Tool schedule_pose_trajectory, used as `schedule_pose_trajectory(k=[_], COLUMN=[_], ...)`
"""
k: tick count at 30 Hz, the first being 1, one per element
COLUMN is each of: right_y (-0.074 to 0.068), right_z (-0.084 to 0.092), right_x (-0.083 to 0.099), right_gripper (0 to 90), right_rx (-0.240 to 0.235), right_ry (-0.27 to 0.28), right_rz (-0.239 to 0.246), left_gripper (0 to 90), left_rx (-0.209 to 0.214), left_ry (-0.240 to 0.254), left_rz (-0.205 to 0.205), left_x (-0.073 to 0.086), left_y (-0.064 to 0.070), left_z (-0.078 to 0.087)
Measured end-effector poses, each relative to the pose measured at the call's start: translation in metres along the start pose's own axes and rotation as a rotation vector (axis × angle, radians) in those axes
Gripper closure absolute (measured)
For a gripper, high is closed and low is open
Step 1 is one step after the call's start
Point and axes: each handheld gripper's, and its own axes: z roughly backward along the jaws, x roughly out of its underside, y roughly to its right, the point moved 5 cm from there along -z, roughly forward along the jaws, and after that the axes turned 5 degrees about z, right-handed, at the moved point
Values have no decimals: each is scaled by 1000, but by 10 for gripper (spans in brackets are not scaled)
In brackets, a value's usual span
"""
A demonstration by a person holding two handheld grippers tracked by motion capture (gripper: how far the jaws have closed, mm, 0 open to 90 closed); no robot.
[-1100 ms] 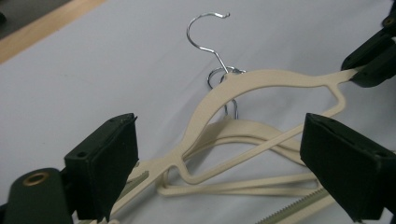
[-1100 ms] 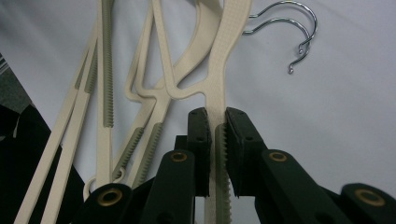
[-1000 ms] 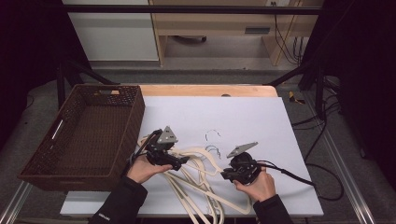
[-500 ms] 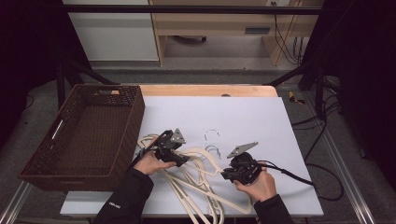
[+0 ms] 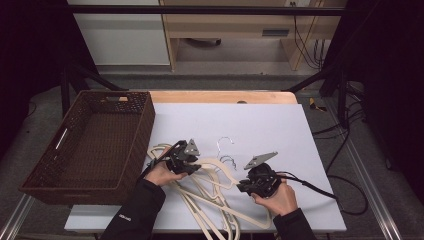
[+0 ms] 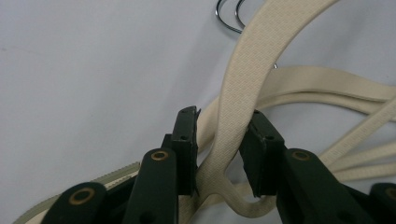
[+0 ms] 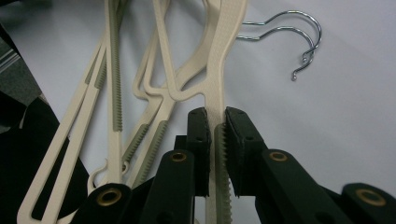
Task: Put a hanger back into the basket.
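**Hanger pile on tabletop, both grippers engaged**

1. Hangers: a tangled pile of cream plastic hangers [image 5: 212,192] lies on the white tabletop [image 5: 280,130], at the near edge, centre-left. Arms overlap and cross; count cannot be told. Chrome hooks [image 5: 226,150] point toward the far side, lying flat on the sheet just beyond the pile. In the right gripper view, two hooks [image 7: 299,35] sit side by side, upper right.

2. Right gripper [image 5: 248,186]: at the right side of the pile, held from below by the person's right hand [image 5: 275,199]. In the right gripper view, its fingers [image 7: 198,140] are clenched on one hanger arm [image 7: 219,79], which runs straight up betw. them; serrated strip of that arm shows at the finger line.

3. Left gripper [image 5: 192,162]: at the left side of the pile, held by the left hand [image 5: 161,174], dark sleeve behind. In the left gripper view, fingers [image 6: 186,140] are parted w. a curved hanger arm [image 6: 240,88] passing betw. them. Right pad touches the arm; left pad stands off w. a visible gap. Not clamped.

4. Surroundings: brown wicker basket [image 5: 131,147] sits at the tabletop's left edge, close to the pile's left side. Black cable [image 5: 320,187] trails right from the right gripper.
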Motion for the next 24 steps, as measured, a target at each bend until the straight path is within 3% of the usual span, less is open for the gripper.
schedule_pose_trajectory(k=[8, 14, 19, 24], right_y=[4, 10, 14, 16], right_z=[16, 31, 38, 43], right_x=[-2, -3, -3, -5], right_gripper=[789, 757, 695, 625], right_rx=[2, 41, 65, 78], right_ry=[48, 101, 132, 177], right_rz=[-6, -3, -2, -6], left_gripper=[741, 787, 808, 827], left_rx=[-43, -51, -34, -9], left_ry=[32, 32, 45, 57], left_rz=[-79, -139, -150, -130], left_x=[-8, -13, -15, -16], left_y=[15, 33, 47, 61], left_z=[28, 46, 60, 73])
